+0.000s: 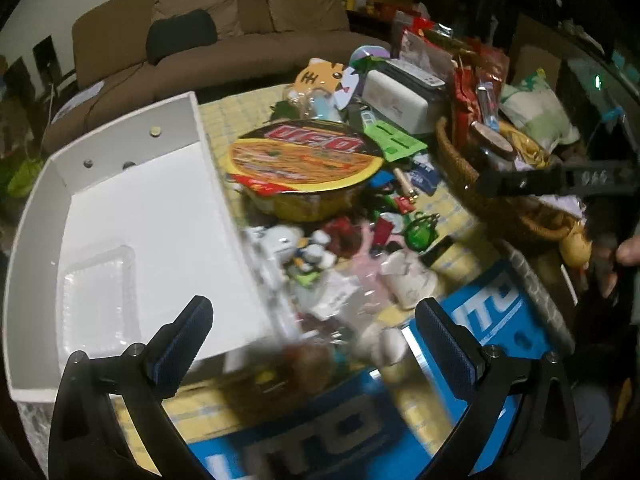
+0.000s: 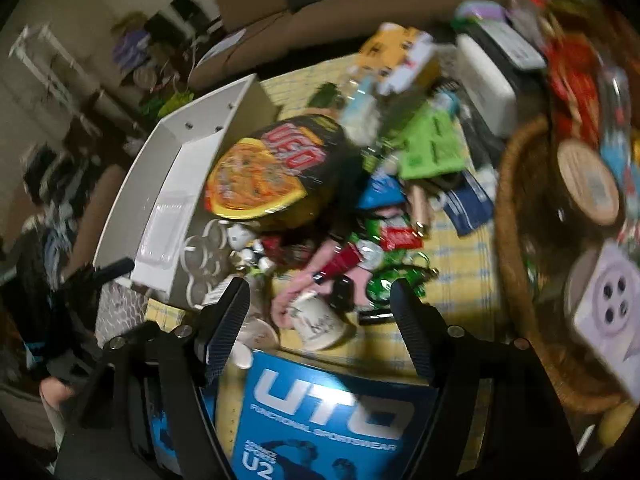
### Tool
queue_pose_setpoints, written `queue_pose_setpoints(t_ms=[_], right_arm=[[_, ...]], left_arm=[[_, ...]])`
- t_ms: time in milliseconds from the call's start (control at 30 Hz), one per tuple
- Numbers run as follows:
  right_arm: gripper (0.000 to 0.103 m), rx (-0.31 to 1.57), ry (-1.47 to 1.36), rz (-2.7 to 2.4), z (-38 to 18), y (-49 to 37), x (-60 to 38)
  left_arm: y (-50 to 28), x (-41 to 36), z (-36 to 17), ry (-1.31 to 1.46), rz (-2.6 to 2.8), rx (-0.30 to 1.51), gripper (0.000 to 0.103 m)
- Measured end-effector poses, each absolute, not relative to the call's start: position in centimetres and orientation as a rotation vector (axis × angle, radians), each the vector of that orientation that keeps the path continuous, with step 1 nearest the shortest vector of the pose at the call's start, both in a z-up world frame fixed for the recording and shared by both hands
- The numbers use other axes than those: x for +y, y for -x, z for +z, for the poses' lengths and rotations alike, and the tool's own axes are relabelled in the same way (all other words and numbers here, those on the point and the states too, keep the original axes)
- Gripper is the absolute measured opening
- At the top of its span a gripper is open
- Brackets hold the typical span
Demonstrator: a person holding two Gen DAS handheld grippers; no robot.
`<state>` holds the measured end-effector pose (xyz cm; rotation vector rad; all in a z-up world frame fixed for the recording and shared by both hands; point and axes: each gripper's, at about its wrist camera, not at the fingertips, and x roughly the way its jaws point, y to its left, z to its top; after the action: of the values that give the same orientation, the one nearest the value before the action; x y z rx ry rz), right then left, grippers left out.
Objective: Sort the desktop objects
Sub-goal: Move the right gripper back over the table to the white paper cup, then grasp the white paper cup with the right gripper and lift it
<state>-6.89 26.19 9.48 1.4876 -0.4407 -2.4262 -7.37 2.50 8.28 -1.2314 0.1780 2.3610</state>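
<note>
"UFO" is printed in red on the noodle bowl (image 1: 306, 168), which sits beside the white tray (image 1: 152, 216). A blue "UTO Functional Sportswear" box (image 2: 324, 412) lies near the table edge. The yellow checked table (image 1: 218, 120) is cluttered, with a brown sofa (image 1: 224, 36) behind it. The left tool (image 1: 316, 344) is wide open and empty; the right tool (image 2: 320, 320) is parted and grips nothing.

Left gripper (image 1: 312, 334): matte black frame, two splayed arms, round silver screws at each finger joint. Fingers (image 1: 182, 340) carry ribbed black pads with a blue layer showing along the pad edge. Right gripper (image 2: 318, 330): same black build, same silver screws, ribbed pads, blue backing visible on one finger. No cables visible.
</note>
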Motion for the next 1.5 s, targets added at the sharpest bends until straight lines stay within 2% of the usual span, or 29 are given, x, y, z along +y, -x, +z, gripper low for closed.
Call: queue_pose_setpoints(t_ms=[133, 267, 567, 733, 833, 867, 933, 1000, 1100, 1333, 1400, 1467, 1500], right_arm=[[0.07, -0.522, -1.458, -2.427, 6.7, 7.2, 28.2], [0.07, -0.561, -1.408, -2.348, 5.0, 7.9, 28.5], [0.07, -0.358, -1.436, -2.247, 2.2, 9.2, 24.3], [0.069, -0.235, -1.491, -2.201, 0.5, 9.9, 21.4], [0.06, -0.162, -1.532, -2.193, -0.5, 10.1, 20.1], [0.049, -0.13, -1.543, -2.197, -0.8, 10.1, 19.7], [0.047, -0.082, -1.558, -2.193, -1.3, 10.0, 19.1], [0.036, -0.059, -1.536, -2.21, -1.2, 9.7, 18.8], [0.036, -0.132, -1.49, -2.224, -0.3, 9.3, 19.6], [0.036, -0.563, -1.36, -2.205, 1.4, 8.9, 25.6], [0.036, -0.655, -1.341, -2.181, 1.3, 8.8, 26.9], [0.036, -0.751, -1.322, -2.139, 1.0, 8.8, 28.0], [0.036, -0.788, -1.317, -2.119, 0.9, 8.8, 28.5]], left_arm=[[7.5, 4.2, 8.3, 1.213, 2.366, 0.106, 0.103], [7.5, 6.5, 7.4, 1.198, 2.37, 0.194, 0.103], [7.7, 7.7, 5.7, 1.207, 2.4, 0.287, 0.102], [7.0, 6.8, 6.0, 1.201, 2.379, 0.223, 0.102], [6.0, 6.4, 6.1, 1.195, 2.346, 0.219, 0.099], [5.7, 6.3, 6.1, 1.195, 2.334, 0.211, 0.098], [5.0, 6.1, 6.0, 1.192, 2.319, 0.203, 0.098], [4.4, 6.1, 6.0, 1.189, 2.324, 0.222, 0.098], [4.0, 6.1, 6.0, 1.191, 2.32, 0.223, 0.098], [3.1, 7.6, 4.9, 1.211, 2.251, 0.315, 0.097], [3.0, 8.0, 4.6, 1.214, 2.236, 0.363, 0.088], [3.4, 8.1, 4.1, 1.236, 2.208, 0.37, 0.07], [3.5, 8.2, 3.9, 1.244, 2.2, 0.375, 0.068]])
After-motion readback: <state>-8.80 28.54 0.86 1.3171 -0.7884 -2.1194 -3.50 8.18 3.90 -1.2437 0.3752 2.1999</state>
